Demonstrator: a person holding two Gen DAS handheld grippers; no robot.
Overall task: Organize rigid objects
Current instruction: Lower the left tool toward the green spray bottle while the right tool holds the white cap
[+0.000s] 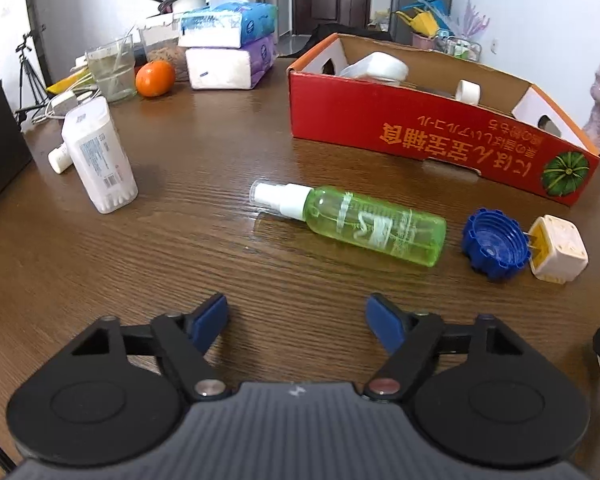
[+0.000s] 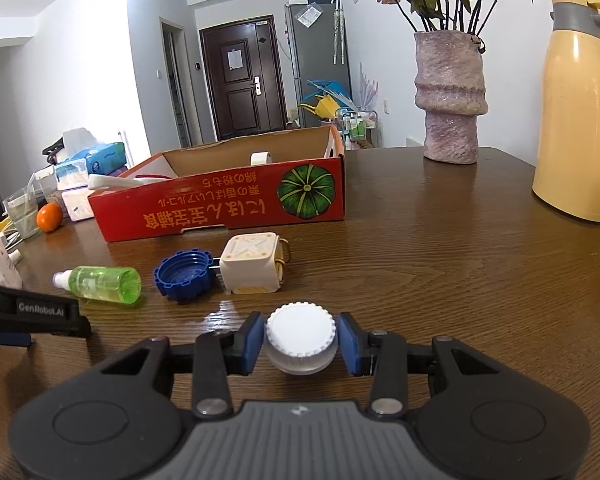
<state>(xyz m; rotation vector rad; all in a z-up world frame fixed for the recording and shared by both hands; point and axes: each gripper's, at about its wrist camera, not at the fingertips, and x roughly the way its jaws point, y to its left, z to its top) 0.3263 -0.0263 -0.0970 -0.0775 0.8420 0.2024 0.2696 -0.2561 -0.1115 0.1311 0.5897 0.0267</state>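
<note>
Bottle (image 1: 350, 224) near box (image 1: 420, 136), tabletop (image 1: 180, 248) open

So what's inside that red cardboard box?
In the red box, a small white tape roll and a larger white container show above the rim. The front wall hides the box floor, so anything lower is unseen.

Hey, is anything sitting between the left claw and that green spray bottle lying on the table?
Nothing visible. Only bare table lies between the open left claw and the spray bottle, which lies on its side. The blue cap sits beyond the bottle's base, off to one side.
</note>
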